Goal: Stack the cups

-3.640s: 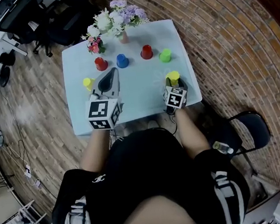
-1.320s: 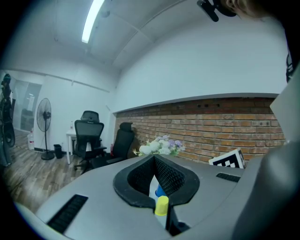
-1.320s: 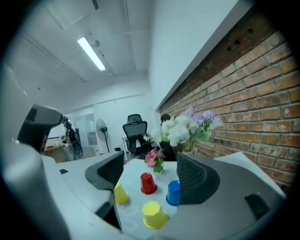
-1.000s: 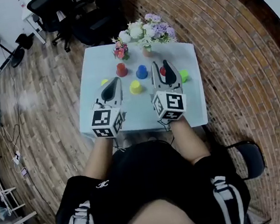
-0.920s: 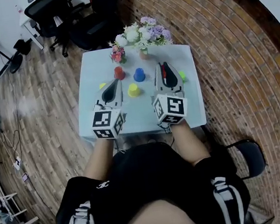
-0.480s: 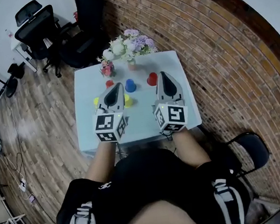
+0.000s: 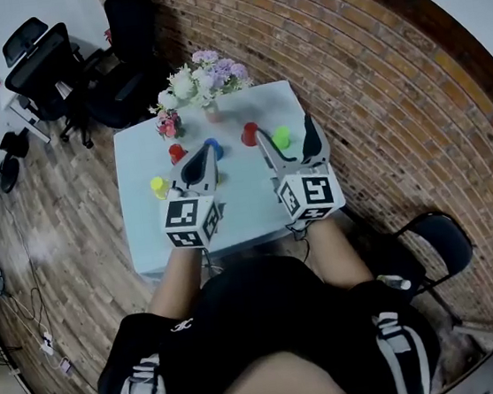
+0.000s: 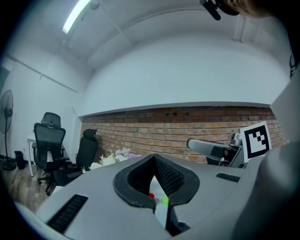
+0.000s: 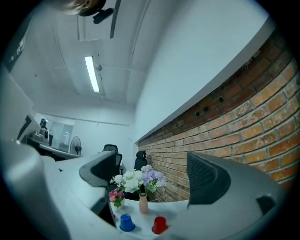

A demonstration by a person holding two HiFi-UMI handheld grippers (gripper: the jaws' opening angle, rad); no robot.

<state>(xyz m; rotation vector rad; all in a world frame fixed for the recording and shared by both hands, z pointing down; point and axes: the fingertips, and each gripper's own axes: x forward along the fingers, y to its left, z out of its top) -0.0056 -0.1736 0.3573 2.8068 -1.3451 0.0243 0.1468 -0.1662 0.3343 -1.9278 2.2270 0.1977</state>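
Cups of coloured plastic all stand singly on the pale blue counter (image 7: 245, 196), so no stack is begun. Nearest the person, the left gripper (image 7: 203, 152) has its jaws pressed together on nothing, as it had a second ago. The right gripper (image 7: 283, 127) is where the change lies: its jaws, closed half a second ago, have just been opening and now stand wide apart. Its own view shows nothing between them and looks out over the counter rather than down at it. In the head view the small green cup (image 7: 281, 138) shows in the gap between those jaws, and a red cup (image 7: 248, 133) sits just beside one jaw tip. I judge the spread to be preparation for taking one of these, most likely the green. Further along the row are a blue cup (image 7: 214, 143), partly behind the left gripper's tip, another red cup (image 7: 176, 153) and a yellow cup (image 7: 158, 187). A second yellow cup seen beside the left gripper earlier is out of sight, perhaps under it. Beyond stands a vase of white and purple flowers (image 7: 200, 74).
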